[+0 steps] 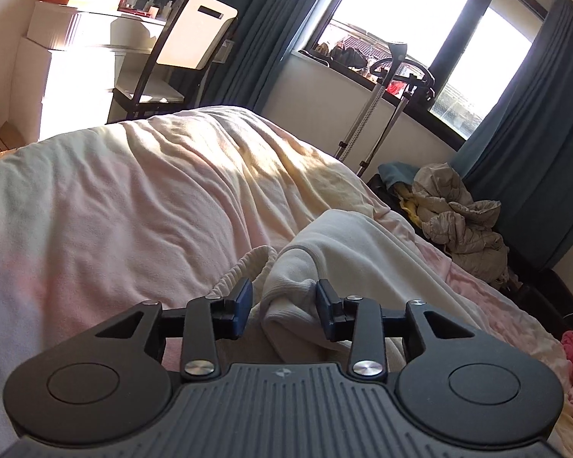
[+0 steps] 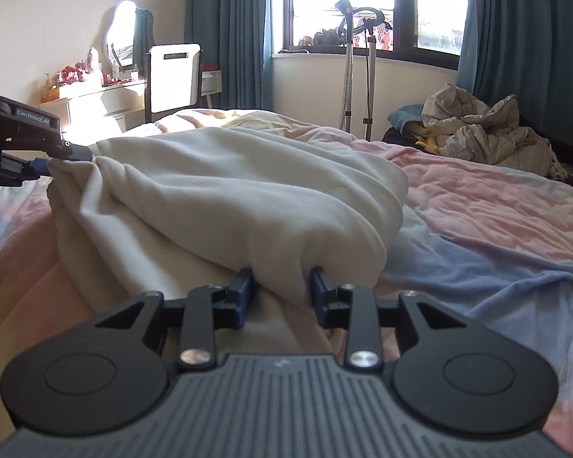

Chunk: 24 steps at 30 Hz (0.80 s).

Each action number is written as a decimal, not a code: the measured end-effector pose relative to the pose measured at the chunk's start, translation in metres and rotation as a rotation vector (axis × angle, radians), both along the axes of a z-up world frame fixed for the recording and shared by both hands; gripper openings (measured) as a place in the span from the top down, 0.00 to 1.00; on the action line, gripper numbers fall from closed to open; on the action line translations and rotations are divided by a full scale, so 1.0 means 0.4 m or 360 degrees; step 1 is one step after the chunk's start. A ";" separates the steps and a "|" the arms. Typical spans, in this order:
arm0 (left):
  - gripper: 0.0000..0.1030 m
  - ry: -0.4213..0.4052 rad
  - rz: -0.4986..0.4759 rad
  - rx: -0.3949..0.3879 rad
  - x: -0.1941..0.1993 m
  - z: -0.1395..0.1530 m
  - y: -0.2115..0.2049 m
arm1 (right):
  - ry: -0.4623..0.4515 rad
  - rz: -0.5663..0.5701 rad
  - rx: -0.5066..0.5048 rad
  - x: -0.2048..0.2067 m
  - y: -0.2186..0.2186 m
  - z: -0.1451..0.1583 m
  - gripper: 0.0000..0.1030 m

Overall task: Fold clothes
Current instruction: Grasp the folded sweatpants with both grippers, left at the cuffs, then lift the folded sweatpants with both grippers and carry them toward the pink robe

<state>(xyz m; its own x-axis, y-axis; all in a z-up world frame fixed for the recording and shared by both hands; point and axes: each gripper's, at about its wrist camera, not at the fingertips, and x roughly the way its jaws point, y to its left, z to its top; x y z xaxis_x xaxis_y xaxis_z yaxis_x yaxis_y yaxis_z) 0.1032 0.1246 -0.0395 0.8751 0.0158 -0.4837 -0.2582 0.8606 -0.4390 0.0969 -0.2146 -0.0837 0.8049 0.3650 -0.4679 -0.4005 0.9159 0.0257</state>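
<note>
A: Item one, garment point(image 2: 225, 198). Where is it?

B: White, bunched, lying on the bed point(image 2: 477, 206) straight ahead of both my grippers. Its near fold sits between the fingers of my right gripper point(image 2: 282, 286); its far left corner is at the tips of my left gripper point(image 1: 284, 305).

A: Item two, right gripper. State?

B: Clenched on the garment. Both blue pads point(image 2: 244, 286) press into the thick fold, and the cloth bulges over them.

A: Item three, left gripper?

B: From its own view the jaws stand partly apart with a roll of cloth between them, touching neither pad clearly. From the right view its tips seem to pinch the corner. I judge it loose, not gripping; I cannot be sure.

A: Item four, risks.

B: First: the left corner slips free when I lift, because the jaws are not firmly on it; the fold then goes lopsided. Second: my right grip has taken several layers at once, so the garment may rise as a lump instead of spreading. Third: the ribbed hem point(image 1: 244, 267), just left of my left fingers, could be caught by mistake. Fourth: the sheet under the garment may get pinched too and drag along.
</note>
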 end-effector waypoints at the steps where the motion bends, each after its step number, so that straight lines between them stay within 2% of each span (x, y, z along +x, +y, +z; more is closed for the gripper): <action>1: 0.40 -0.0016 0.0008 -0.0049 -0.013 0.002 0.003 | 0.0005 -0.0005 0.0010 0.001 -0.004 0.000 0.65; 4: 0.23 -0.0034 0.0011 -0.0236 -0.050 0.004 0.015 | 0.0016 -0.0016 0.0033 0.003 -0.012 -0.001 0.65; 7: 0.19 0.0027 -0.0001 -0.0433 -0.073 -0.017 0.021 | 0.0029 -0.0023 0.0052 0.002 -0.005 -0.002 0.63; 10: 0.13 0.0093 0.0051 -0.0684 -0.090 -0.062 0.034 | 0.0035 -0.0042 0.0061 0.003 -0.004 -0.001 0.62; 13: 0.13 0.0173 0.0086 -0.0941 -0.087 -0.122 0.047 | 0.0063 -0.0068 0.0117 0.002 -0.011 0.004 0.60; 15: 0.13 0.0210 0.0128 -0.1057 -0.082 -0.158 0.051 | 0.0100 -0.0083 0.0186 0.005 -0.021 0.007 0.58; 17: 0.13 0.0212 0.0170 -0.1116 -0.075 -0.182 0.054 | 0.0133 -0.0095 0.0258 0.006 -0.031 0.010 0.55; 19: 0.13 0.0212 0.0177 -0.1143 -0.061 -0.194 0.056 | 0.0173 -0.0112 0.0380 0.004 -0.047 0.017 0.50; 21: 0.13 0.0204 0.0176 -0.1157 -0.046 -0.202 0.057 | 0.0265 -0.0137 0.0722 0.010 -0.105 0.019 0.43; 23: 0.14 0.0173 0.0150 -0.1158 -0.033 -0.204 0.053 | 0.0358 -0.0173 0.1111 0.018 -0.171 0.014 0.42; 24: 0.16 0.0154 0.0133 -0.1155 -0.028 -0.204 0.051 | 0.0380 -0.0207 0.1234 0.020 -0.197 0.010 0.41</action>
